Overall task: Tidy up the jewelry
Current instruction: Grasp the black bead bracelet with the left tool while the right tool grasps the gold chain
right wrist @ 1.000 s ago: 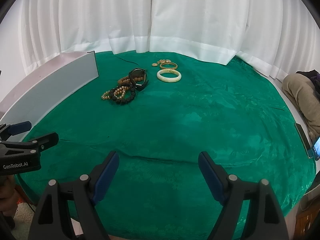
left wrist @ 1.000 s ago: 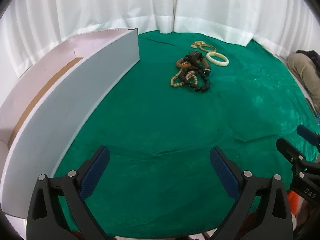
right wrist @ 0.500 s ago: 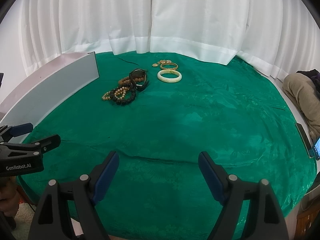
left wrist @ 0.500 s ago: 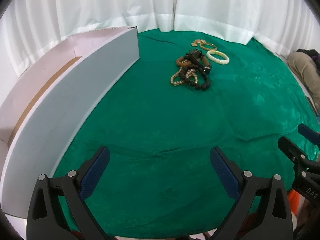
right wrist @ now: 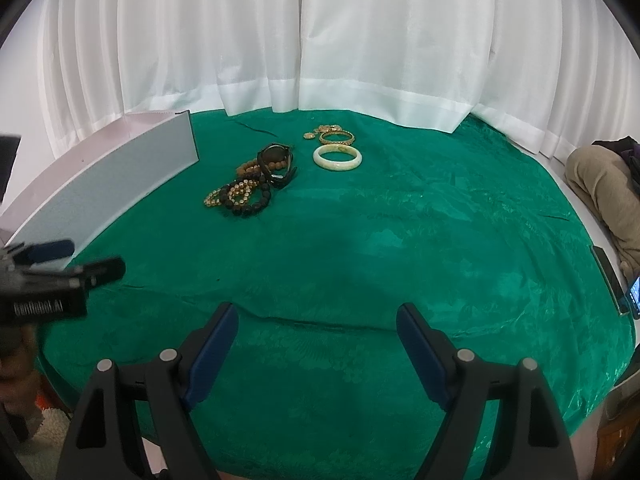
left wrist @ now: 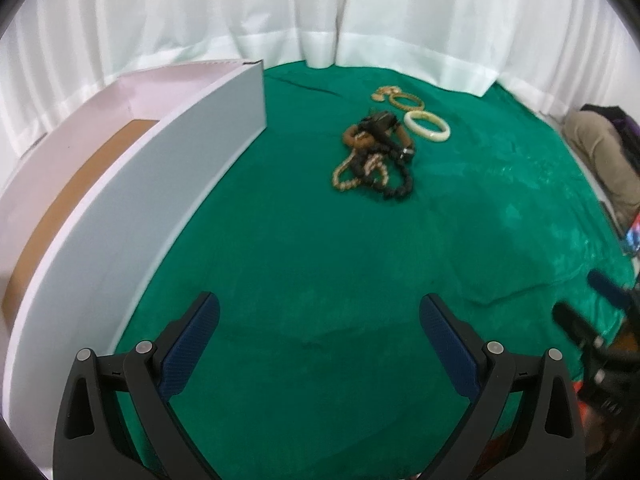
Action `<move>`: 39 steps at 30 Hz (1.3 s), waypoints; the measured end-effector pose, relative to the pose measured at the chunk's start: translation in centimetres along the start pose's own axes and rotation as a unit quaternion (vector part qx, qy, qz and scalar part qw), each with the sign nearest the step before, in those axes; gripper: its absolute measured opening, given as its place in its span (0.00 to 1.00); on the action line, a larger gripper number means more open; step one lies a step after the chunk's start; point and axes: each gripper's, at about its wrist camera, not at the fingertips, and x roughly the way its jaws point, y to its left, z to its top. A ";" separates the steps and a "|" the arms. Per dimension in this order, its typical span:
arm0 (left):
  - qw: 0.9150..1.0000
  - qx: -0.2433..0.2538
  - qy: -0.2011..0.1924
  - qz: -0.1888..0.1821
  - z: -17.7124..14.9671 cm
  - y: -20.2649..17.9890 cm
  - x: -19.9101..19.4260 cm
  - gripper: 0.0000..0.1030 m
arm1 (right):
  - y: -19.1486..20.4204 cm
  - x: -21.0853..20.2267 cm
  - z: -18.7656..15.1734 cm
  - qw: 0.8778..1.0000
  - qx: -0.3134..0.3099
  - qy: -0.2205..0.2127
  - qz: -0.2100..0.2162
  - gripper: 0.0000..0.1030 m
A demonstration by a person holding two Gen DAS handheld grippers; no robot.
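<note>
A tangle of bead bracelets and a dark watch lies on the green cloth at the far middle; it also shows in the right wrist view. Behind it lie a white bangle and a gold bangle with a small gold piece beside it. A long white box with a brown floor stands open along the left. My left gripper is open and empty, low over the near cloth. My right gripper is open and empty, also near the front edge.
White curtains hang behind the round table. The green cloth has folds near the front. A phone lies at the right edge. A person's beige clothing shows at far right. Each gripper appears at the edge of the other's view.
My left gripper has moved slightly forward and turned left; the jewelry sits a little lower in its view. The right gripper has barely moved. Both stay open.
</note>
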 end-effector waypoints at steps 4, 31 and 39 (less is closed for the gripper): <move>0.999 0.018 0.000 -0.029 3.0 -0.4 1.8 0.97 | -0.2 0.2 0.0 1.000 0.002 0.004 0.004 0.81; 0.996 0.010 0.050 -0.080 3.6 -1.1 7.2 0.11 | -2.8 1.7 -1.1 0.999 0.037 0.025 0.011 0.81; 0.994 -0.005 0.069 -0.082 -0.4 1.9 3.7 0.11 | -2.0 1.4 -1.1 0.999 0.024 0.021 0.009 0.81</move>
